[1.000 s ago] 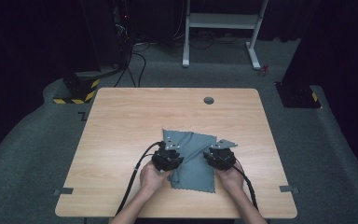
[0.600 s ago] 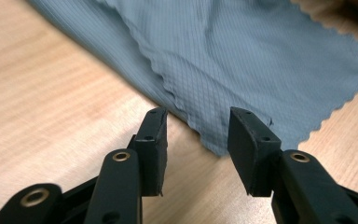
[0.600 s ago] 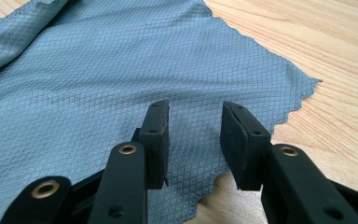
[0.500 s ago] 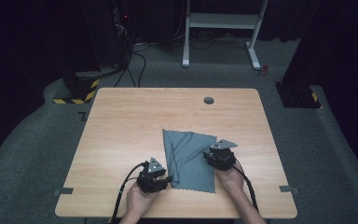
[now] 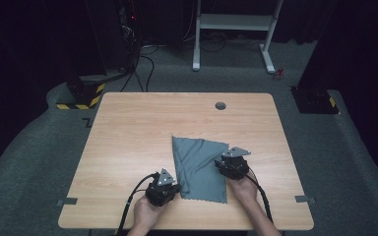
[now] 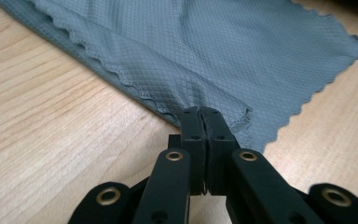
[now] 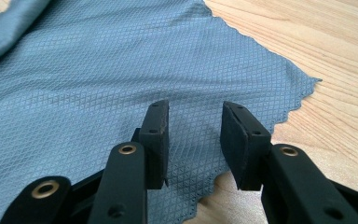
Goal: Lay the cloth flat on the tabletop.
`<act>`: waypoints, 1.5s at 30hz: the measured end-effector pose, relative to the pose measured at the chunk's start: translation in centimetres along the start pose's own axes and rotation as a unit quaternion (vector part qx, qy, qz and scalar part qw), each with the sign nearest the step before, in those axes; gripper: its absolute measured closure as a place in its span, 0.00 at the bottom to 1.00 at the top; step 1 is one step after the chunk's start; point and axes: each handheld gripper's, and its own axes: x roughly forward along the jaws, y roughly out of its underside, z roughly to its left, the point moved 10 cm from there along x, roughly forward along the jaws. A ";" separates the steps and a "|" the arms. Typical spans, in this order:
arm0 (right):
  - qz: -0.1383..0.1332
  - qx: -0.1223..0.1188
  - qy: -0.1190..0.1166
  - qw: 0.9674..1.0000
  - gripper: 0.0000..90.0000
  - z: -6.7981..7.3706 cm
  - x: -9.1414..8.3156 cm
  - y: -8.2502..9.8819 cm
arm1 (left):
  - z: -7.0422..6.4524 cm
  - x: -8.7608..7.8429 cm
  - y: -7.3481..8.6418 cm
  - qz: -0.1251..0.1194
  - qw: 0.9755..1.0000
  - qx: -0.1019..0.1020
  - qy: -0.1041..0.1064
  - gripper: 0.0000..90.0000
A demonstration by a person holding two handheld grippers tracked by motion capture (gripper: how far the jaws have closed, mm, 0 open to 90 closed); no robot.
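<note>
On the table (image 5: 128, 132), cloth (image 5: 199, 167) lies lengthwise front-to-back; left gripper (image 6: 204, 115) just clenched its corner; right gripper (image 7: 193, 135) released.

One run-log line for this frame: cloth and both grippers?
cloth: flat on table | left gripper: just closed, pinching cloth edge | right gripper: open over cloth
</note>
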 end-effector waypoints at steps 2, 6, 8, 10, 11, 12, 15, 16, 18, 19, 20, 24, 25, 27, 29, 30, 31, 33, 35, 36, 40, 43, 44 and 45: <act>0.000 0.000 0.000 1.000 0.70 0.0 0.0 0.0 | 0.1 -0.5 0.0 -0.003 1.000 -0.005 0.001 0.99; 0.000 0.000 0.000 1.000 0.70 0.0 0.0 0.0 | 0.7 -2.1 0.1 -0.013 1.000 -0.011 -0.002 0.99; 0.000 0.000 0.000 1.000 0.70 0.0 0.0 0.0 | 1.0 -2.9 0.5 -0.011 1.000 -0.014 -0.005 0.99; 0.000 0.001 0.000 1.000 0.70 0.0 0.0 0.0 | 1.4 -3.5 1.0 -0.008 1.000 -0.016 -0.009 0.99; 0.000 0.000 0.000 1.000 0.70 0.0 0.0 0.0 | 1.6 -3.7 1.3 -0.006 1.000 -0.023 -0.011 0.99; 0.000 0.000 0.000 1.000 0.70 0.0 0.0 0.0 | 1.8 -3.9 1.7 -0.003 1.000 -0.026 -0.014 0.99; 0.000 0.000 0.000 1.000 0.70 0.0 0.0 0.0 | 2.5 -4.2 2.7 0.006 0.999 -0.033 -0.028 0.98; 0.000 0.001 0.000 1.000 0.70 0.0 0.0 0.0 | 2.9 -4.3 3.0 0.008 0.999 -0.034 -0.033 0.99; 0.000 0.001 0.000 1.000 0.70 0.0 0.0 0.0 | 3.2 -4.5 3.2 0.012 0.998 -0.033 -0.043 0.99; 0.000 0.001 0.000 1.000 0.70 0.0 0.0 0.0 | 3.5 -4.7 3.3 0.014 0.998 -0.028 -0.053 0.99; 0.000 0.001 0.000 1.000 0.70 0.0 0.0 0.0 | 3.6 -4.8 3.5 0.018 0.998 -0.021 -0.058 0.99; 0.001 0.002 -0.001 1.000 0.70 0.0 0.0 0.0 | 3.7 -4.9 3.9 0.032 0.997 -0.010 -0.067 0.99; 0.001 0.003 -0.001 1.000 0.70 0.0 0.0 0.0 | 3.7 -4.9 3.9 0.035 0.997 -0.007 -0.068 0.99; 0.001 0.002 -0.002 1.000 0.69 0.0 0.0 0.0 | 3.8 -4.7 4.1 0.043 0.997 -0.008 -0.068 0.98; 0.000 0.001 -0.005 1.000 0.69 0.0 0.0 0.0 | 3.9 -4.6 4.1 0.042 0.996 -0.010 -0.072 0.95; 0.000 -0.003 -0.007 1.000 0.69 -0.1 0.0 0.0 | 3.9 -4.6 3.8 0.034 0.997 -0.012 -0.071 0.88; 0.000 -0.004 -0.008 1.000 0.69 -0.1 0.0 0.0 | 3.9 -4.6 3.5 0.028 0.997 -0.015 -0.070 0.83; 0.000 -0.005 -0.009 1.000 0.69 -0.1 0.0 0.0 | 4.1 -4.6 2.6 0.013 0.997 -0.017 -0.072 0.74; -0.001 -0.006 -0.013 1.000 0.69 -0.1 0.0 0.0 | 4.4 -4.1 1.4 -0.005 0.997 -0.013 -0.077 0.65; -0.001 -0.010 -0.015 1.000 0.69 -0.1 0.1 -0.1 | 4.7 -3.8 1.0 -0.007 0.997 -0.013 -0.080 0.61; 0.004 -0.010 -0.021 1.000 0.72 -0.3 0.0 -0.1 | 6.8 -1.3 -0.8 0.000 0.994 -0.014 -0.106 0.57; 0.005 0.012 -0.007 1.000 0.75 -1.6 -0.4 -0.4 | 8.2 -0.1 -1.7 -0.007 0.993 -0.023 -0.116 0.57; -0.001 0.026 -0.007 1.000 0.77 -2.1 -0.6 -0.7 | 8.8 0.3 -2.0 -0.006 0.993 -0.024 -0.120 0.57; -0.002 0.036 -0.003 0.999 0.77 -2.7 -0.7 -0.9 | 9.5 0.7 -2.4 -0.003 0.992 -0.024 -0.126 0.57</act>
